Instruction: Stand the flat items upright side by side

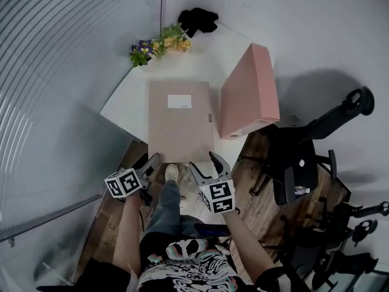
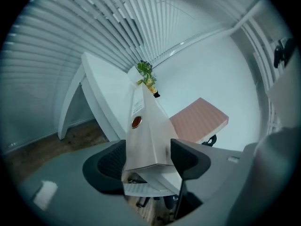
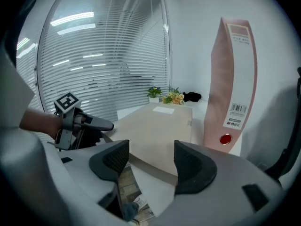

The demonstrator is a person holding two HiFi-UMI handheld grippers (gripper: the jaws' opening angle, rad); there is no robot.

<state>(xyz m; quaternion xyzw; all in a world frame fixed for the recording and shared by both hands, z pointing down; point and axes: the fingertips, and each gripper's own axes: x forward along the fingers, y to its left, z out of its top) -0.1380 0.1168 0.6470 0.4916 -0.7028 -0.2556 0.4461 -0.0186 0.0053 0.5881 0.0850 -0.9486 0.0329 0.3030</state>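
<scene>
The left gripper [image 2: 148, 150] has its fingers wide around the near end of the beige file box [image 1: 180, 126], which lies flat on the bench [image 1: 129, 100]. The right gripper [image 3: 150, 150] has wide, empty fingers facing its edge. The pink file box [image 3: 233, 79] stands upright beyond them.

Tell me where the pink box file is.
Head view: the pink box file stands upright at the white table's right, beside the flat beige box.

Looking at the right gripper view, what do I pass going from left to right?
Left tool → beige box, lying flat → pink binder, standing upright.
</scene>
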